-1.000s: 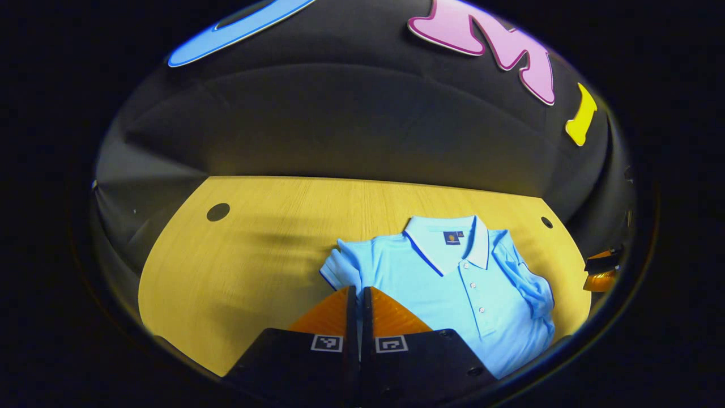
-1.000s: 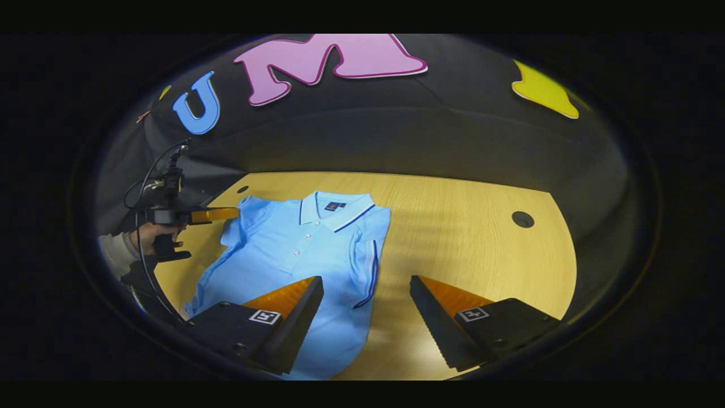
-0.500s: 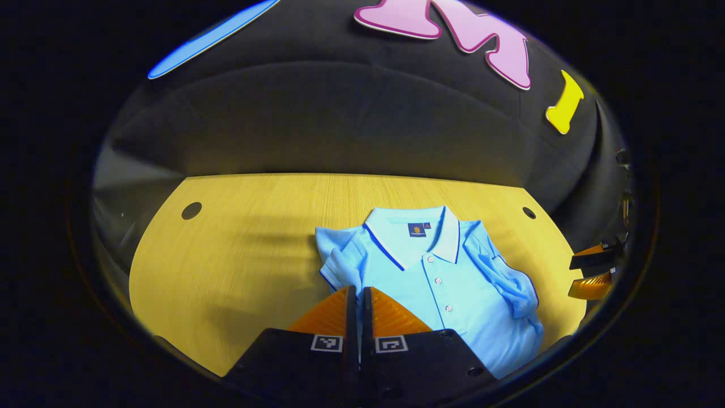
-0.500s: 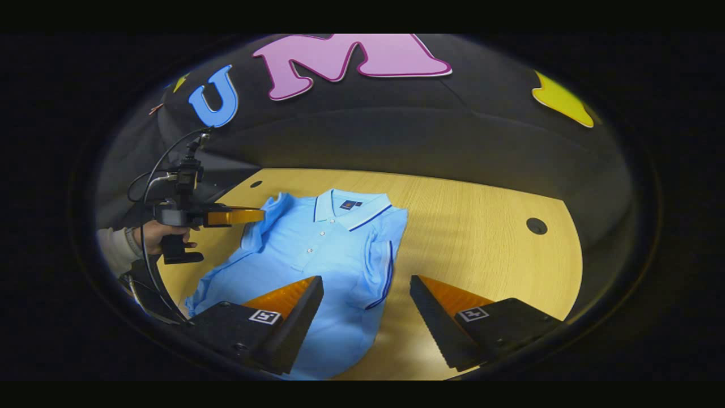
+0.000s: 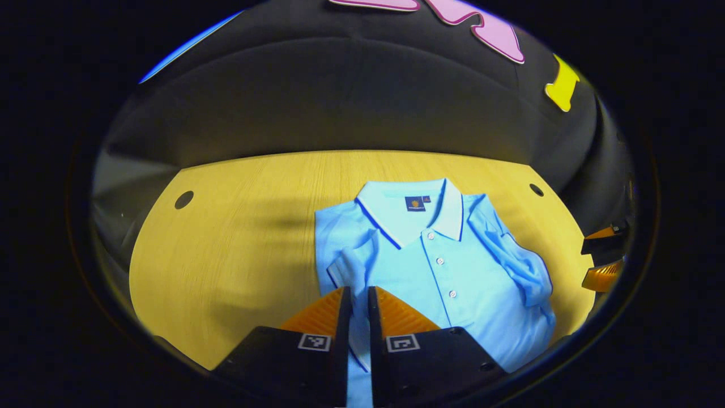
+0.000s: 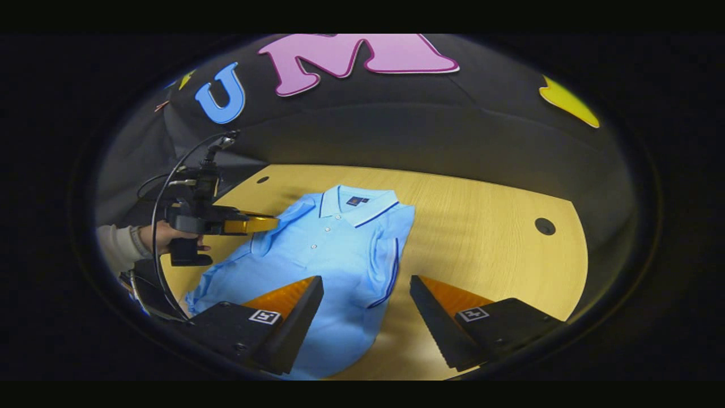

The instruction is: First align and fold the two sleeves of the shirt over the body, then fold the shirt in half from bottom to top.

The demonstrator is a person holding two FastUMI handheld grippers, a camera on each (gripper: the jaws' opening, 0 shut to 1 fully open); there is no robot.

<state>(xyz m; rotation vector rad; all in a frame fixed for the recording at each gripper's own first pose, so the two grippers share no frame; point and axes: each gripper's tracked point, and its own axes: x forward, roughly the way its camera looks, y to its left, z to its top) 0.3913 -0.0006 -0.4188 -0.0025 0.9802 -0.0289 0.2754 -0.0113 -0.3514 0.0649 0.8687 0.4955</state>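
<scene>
Light-blue shirt lies face up on the tabletop, collar at 12 o'clock, hem at 6; long axis runs 12 to 6. Left tongs clenched on the sleeve at the shirt's 9 o'clock side, cloth pinched between the fingers, sleeve partly over the body. Right tongs released, jaws wide, hovering near the hem. Opposite sleeve lies folded in. Judgement: left tongs nearer; lay the sleeve toward 3 o'clock.

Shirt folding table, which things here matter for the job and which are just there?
Job: light blue polo shirt; its left sleeve, pinched in the left gripper; right sleeve, folded over; right gripper, open.
Just there: wooden table; its round holes.
</scene>
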